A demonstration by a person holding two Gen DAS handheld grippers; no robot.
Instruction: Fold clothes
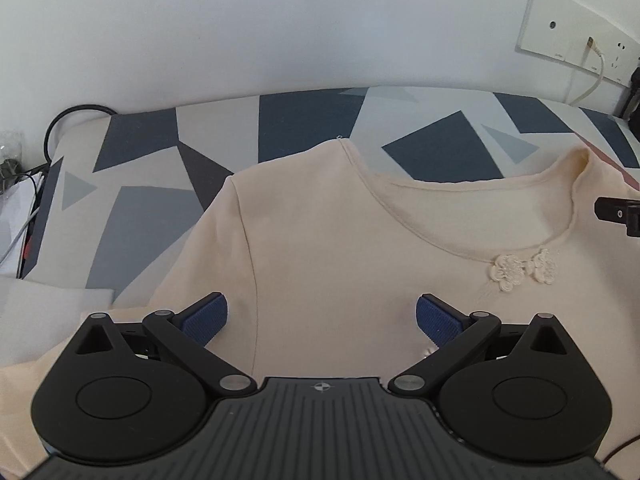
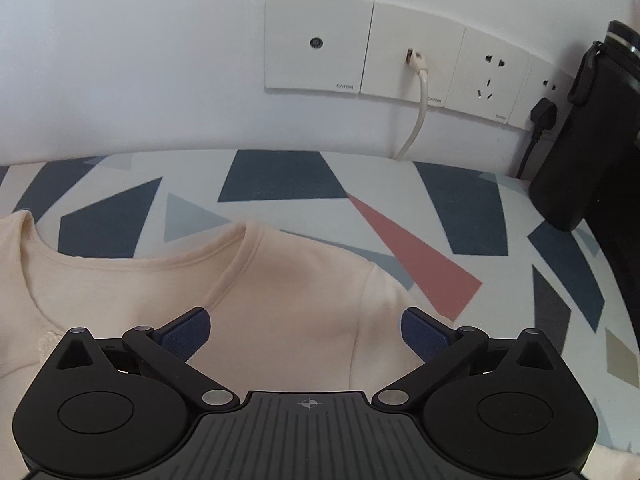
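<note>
A cream top point(image 1: 332, 248) lies flat on a cloth with a geometric pattern point(image 1: 304, 128), neckline toward the wall, two small fabric flowers point(image 1: 520, 270) below the collar. My left gripper point(image 1: 322, 318) hovers open over its left shoulder seam, blue pads point(image 1: 204, 320) spread wide with nothing between them. In the right wrist view the same top point(image 2: 288, 292) shows its other shoulder and sleeve. My right gripper point(image 2: 306, 332) stands open above that shoulder, pads point(image 2: 424, 338) apart and not pressing the fabric. A tip of the right gripper shows at the left view's right edge.
The patterned cloth point(image 2: 400, 216) runs back to a white wall with a row of sockets point(image 2: 400, 56) and a white cable point(image 2: 418, 112). A black pouch-like object point(image 2: 580, 140) stands at the right. Black cables point(image 1: 76, 116) and papers lie at the far left.
</note>
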